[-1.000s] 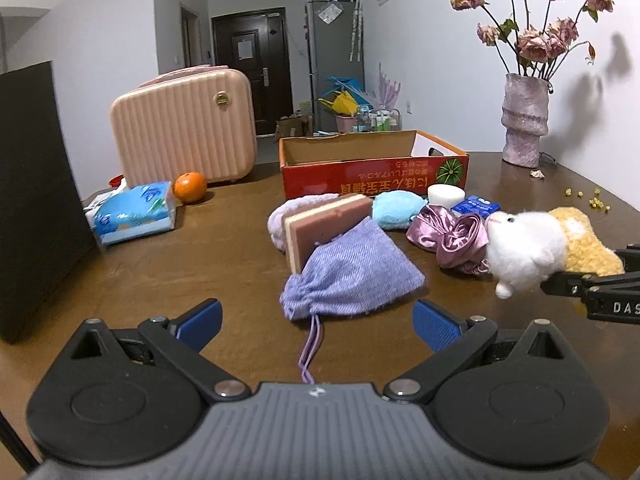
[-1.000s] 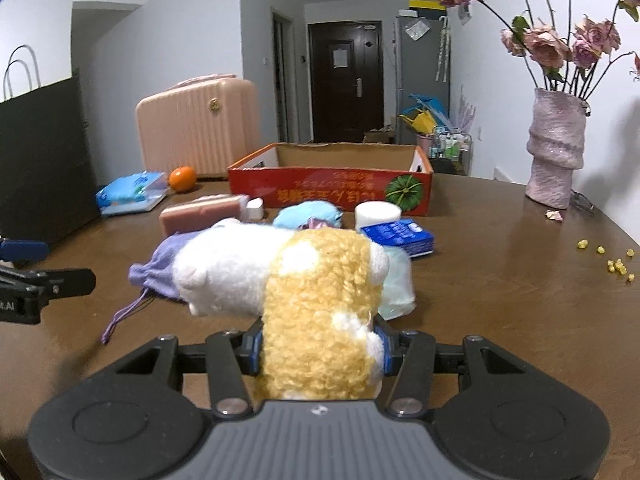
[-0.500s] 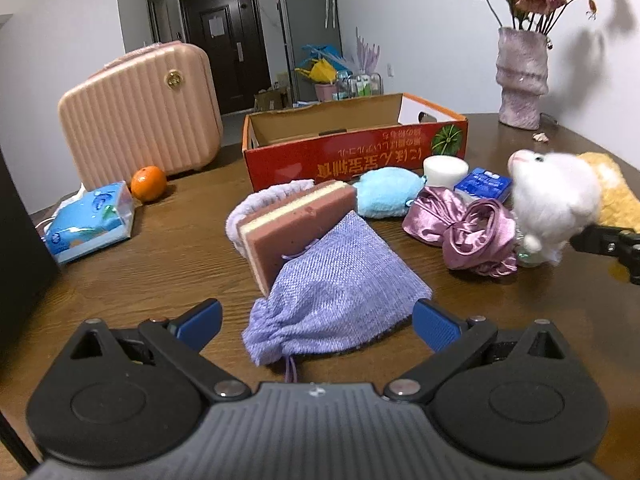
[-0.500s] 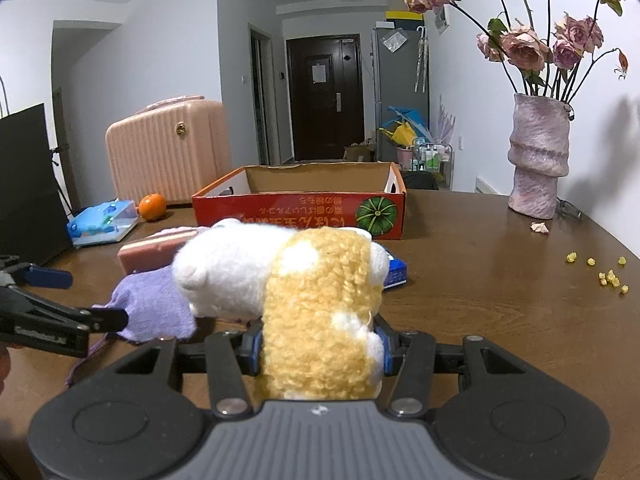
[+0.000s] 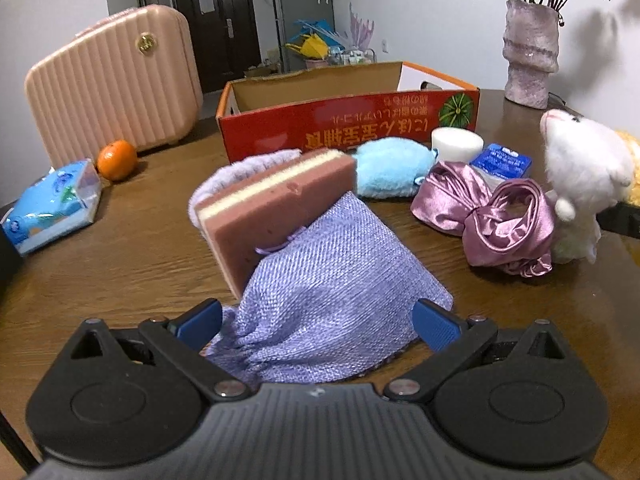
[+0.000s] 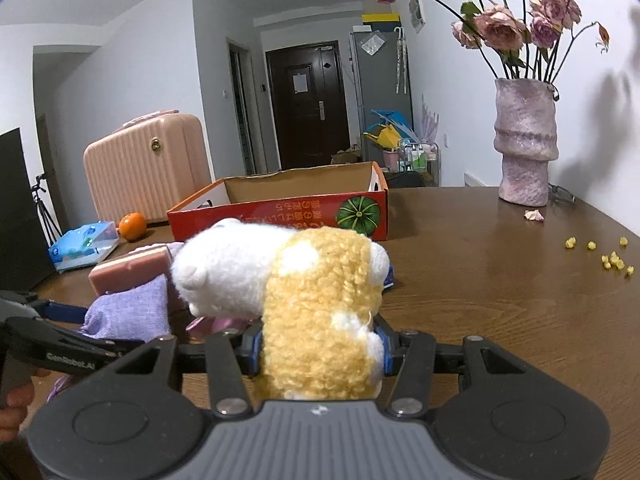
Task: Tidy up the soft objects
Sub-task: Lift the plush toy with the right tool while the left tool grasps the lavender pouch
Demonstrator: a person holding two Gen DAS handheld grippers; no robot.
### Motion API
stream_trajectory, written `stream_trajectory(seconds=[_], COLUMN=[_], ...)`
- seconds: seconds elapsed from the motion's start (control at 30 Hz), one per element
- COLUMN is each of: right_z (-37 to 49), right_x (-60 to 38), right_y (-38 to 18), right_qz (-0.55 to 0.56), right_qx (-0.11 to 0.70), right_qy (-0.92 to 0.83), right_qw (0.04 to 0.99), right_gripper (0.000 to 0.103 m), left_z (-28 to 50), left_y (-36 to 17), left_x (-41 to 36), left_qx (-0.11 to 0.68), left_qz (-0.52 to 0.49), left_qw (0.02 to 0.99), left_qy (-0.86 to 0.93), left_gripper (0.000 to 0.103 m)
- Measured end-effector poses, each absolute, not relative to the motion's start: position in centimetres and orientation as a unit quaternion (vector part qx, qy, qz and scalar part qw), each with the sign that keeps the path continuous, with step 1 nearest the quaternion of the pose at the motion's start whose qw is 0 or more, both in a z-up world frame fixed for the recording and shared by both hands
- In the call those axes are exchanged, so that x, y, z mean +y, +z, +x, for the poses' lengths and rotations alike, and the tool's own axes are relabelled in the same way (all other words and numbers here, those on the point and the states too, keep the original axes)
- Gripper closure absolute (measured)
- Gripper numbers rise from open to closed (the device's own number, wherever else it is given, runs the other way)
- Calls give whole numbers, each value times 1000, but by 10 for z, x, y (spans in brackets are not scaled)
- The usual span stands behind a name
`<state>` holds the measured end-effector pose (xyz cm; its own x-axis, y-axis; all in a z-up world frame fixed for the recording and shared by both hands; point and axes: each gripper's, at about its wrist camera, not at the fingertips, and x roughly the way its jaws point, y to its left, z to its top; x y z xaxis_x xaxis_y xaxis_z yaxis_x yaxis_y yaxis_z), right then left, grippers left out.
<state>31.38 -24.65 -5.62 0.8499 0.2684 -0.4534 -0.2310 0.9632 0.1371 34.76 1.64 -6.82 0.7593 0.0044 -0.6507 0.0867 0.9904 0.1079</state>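
Observation:
My right gripper (image 6: 320, 350) is shut on a plush toy (image 6: 304, 292) with a white head and yellow curly body, held above the table; the plush toy (image 5: 580, 176) also shows at the right edge of the left wrist view. My left gripper (image 5: 316, 322) stands open, its blue pads on either side of a lilac drawstring pouch (image 5: 320, 300) that lies on the table. A pink-and-cream sponge (image 5: 276, 208) leans on the pouch. Behind lie a blue fluffy pad (image 5: 392, 166), a purple satin scrunchie (image 5: 496, 220) and an open red cardboard box (image 5: 348, 124).
A pink suitcase (image 5: 112, 80), an orange (image 5: 117, 154) and a tissue pack (image 5: 52, 204) are at the left. A white round block (image 5: 456, 144) and blue packet (image 5: 502, 160) lie by the box. A vase (image 6: 524, 144) with roses stands far right; yellow crumbs (image 6: 612, 260) dot the table.
My left gripper has moved forward and down, so the lilac pouch now lies between its open pads. The right gripper carried the plush a little toward the box.

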Motion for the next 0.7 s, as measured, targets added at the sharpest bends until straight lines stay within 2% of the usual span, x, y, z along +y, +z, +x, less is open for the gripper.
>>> stream_trajectory(seconds=[0.47,0.7], right_z=[315,311], right_x=[-247,-247], right_y=[-61,-60], right_qz=[44,43], right_qx=[244,237], right_qy=[126,124], right_qw=[961,963], right_gripper=[54,54], left_z=[360,358], left_y=[-84,-84], left_x=[22,23], left_qx=[358,356], left_qz=[53,46], left_qw=[931,933], left_qy=[-36,-40], left_gripper=[1,14])
